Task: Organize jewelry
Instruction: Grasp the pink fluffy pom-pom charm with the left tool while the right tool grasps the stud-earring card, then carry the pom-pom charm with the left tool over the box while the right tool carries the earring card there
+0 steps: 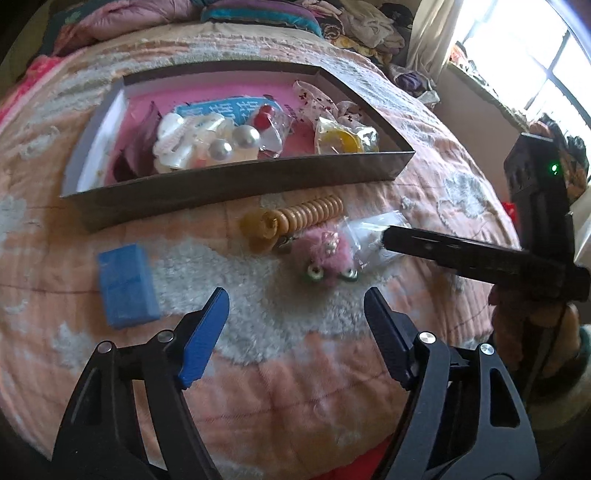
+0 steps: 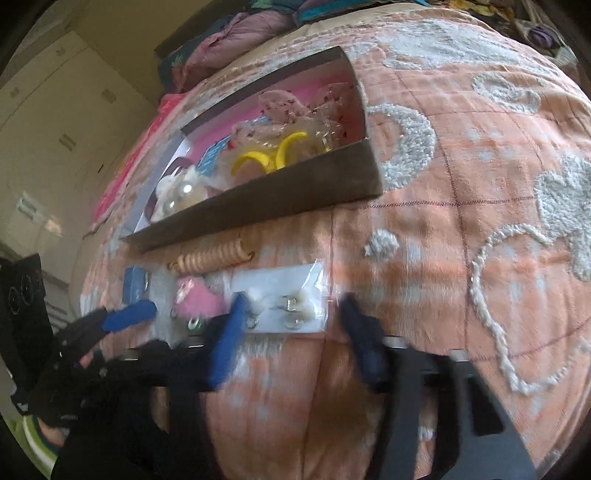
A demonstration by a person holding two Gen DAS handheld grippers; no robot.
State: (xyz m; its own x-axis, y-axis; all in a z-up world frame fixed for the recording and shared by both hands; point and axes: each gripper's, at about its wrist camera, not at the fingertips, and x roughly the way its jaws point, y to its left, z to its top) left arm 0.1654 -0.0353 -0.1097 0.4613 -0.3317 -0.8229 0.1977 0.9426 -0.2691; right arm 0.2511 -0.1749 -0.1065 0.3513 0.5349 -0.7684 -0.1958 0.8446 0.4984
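Observation:
A dark cardboard box (image 1: 236, 188) with a pink lining holds pearl pieces (image 1: 207, 140) and bagged yellow items (image 1: 345, 138); it also shows in the right wrist view (image 2: 258, 199). On the bedspread in front lie an orange coil hair tie (image 1: 295, 218), a pink fluffy clip (image 1: 327, 256), a clear bag of earrings (image 2: 284, 299) and a blue box (image 1: 125, 286). My left gripper (image 1: 295, 314) is open and empty, just short of the pink clip. My right gripper (image 2: 291, 314) is open, its fingers on either side of the earring bag's near edge.
The peach bedspread (image 2: 461, 184) with white tufted shapes covers the bed. Pillows and piled clothes (image 1: 258, 14) lie behind the box. A window (image 1: 524, 48) is at the right. A cupboard wall (image 2: 55, 110) stands beyond the bed's left side.

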